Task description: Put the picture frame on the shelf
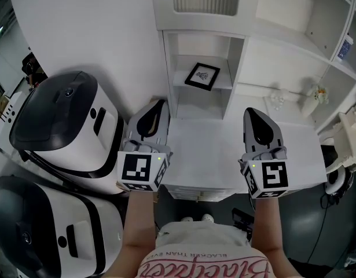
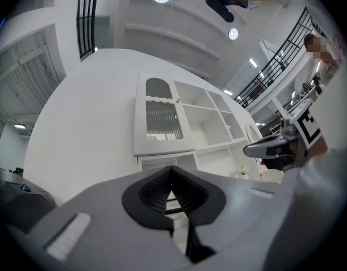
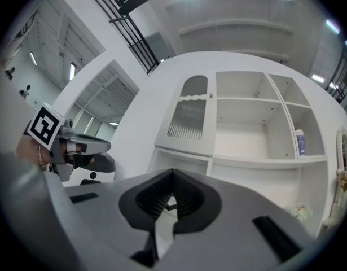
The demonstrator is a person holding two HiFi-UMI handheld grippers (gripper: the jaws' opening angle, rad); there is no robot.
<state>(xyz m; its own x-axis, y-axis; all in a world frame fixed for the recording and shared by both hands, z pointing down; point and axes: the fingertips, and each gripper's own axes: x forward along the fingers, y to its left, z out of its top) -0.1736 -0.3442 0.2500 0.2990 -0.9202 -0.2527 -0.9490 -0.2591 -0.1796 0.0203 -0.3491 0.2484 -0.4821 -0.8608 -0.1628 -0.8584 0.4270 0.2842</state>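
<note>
Picture frame (image 1: pixel 202 76) on shelf (image 1: pixel 223 86) — well beyond fingers (image 1: pixel 150 120) of left gripper (image 1: pixel 158 105), right gripper (image 1: pixel 251 113).

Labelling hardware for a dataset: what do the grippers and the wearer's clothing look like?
The left gripper and right gripper are grey tapered shells with black ribbed pads. Each carries a white cube with black square markers. The shirt is white with red lettering.

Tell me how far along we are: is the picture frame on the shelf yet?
Done: the picture frame sits on the shelf in the open cubby. In hand: nothing; the left gripper and right gripper are both shut and empty, over the white table. Left: apparently nothing.
</note>
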